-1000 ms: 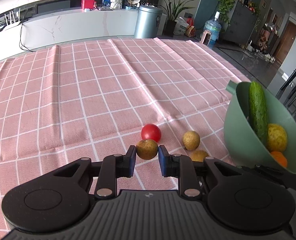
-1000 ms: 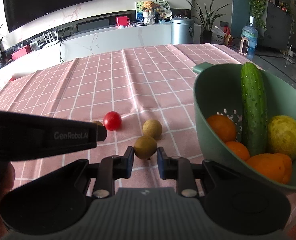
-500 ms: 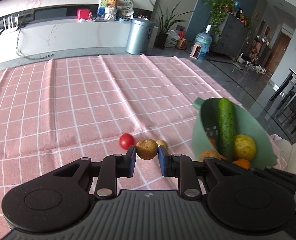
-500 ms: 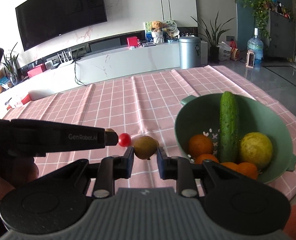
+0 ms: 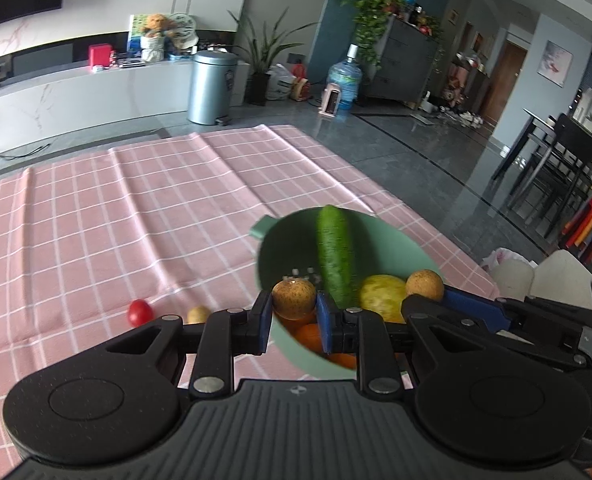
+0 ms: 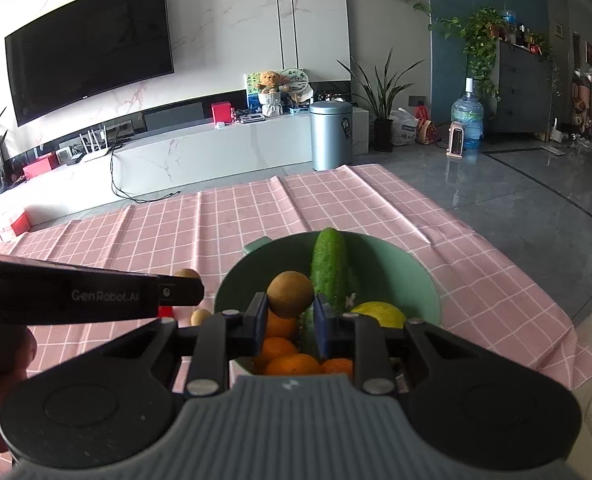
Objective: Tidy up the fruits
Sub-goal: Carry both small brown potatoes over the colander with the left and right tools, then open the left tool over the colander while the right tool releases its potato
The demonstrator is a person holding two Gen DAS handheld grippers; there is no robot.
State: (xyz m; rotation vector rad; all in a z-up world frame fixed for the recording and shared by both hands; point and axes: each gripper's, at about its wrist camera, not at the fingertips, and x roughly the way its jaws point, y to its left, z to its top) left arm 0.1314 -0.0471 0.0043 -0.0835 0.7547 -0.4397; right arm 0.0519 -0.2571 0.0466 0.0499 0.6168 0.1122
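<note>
Crowding bowl (image 6: 428, 280): cucumber (image 6: 330, 268), oranges (image 6: 292, 362).

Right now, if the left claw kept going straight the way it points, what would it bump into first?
Probably the cucumber leaning in the green bowl. The left claw, gripping a brown fruit, points into the bowl, though depth is hard to judge.

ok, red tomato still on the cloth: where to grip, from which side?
Take the tomato across its widest middle, coming down from above. It is round and smooth, so off-centre pads would slip. Set the jaws so neither finger meets the small brown fruit lying close to its right.
</note>
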